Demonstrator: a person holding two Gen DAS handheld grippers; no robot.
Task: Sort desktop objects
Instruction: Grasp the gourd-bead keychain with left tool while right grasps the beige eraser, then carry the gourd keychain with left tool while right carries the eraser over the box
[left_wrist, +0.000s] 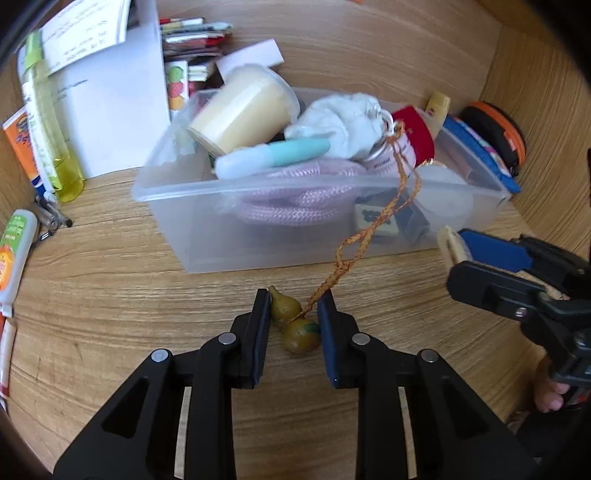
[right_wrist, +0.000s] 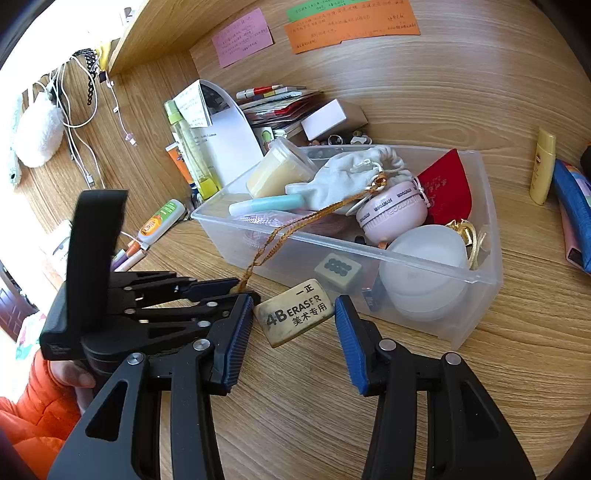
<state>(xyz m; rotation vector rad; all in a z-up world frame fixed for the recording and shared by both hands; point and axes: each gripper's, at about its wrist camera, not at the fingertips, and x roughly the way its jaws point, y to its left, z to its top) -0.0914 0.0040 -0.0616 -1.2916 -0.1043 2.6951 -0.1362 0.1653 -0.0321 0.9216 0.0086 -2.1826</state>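
Observation:
A small olive-green gourd charm (left_wrist: 293, 325) lies on the wooden desk between the fingers of my left gripper (left_wrist: 293, 325); the jaws stand close beside it, and firm contact is unclear. Its orange cord (left_wrist: 373, 229) runs up into the clear plastic bin (left_wrist: 177, 190), also seen in the right wrist view (right_wrist: 491, 280). My right gripper (right_wrist: 295, 317) has its fingers on both sides of a cream 4B eraser (right_wrist: 295, 315), touching its ends, just in front of the bin. The right gripper also shows in the left wrist view (left_wrist: 461, 254), with the eraser (left_wrist: 448, 245).
The bin holds a cream cup (left_wrist: 240, 110), a white pouch (right_wrist: 343, 177), a pink fan (right_wrist: 391, 210), a red pouch (right_wrist: 447, 188) and pink rope (left_wrist: 295, 206). Papers and a green bottle (left_wrist: 48, 122) stand at back left. A blue case (right_wrist: 572, 206) lies right.

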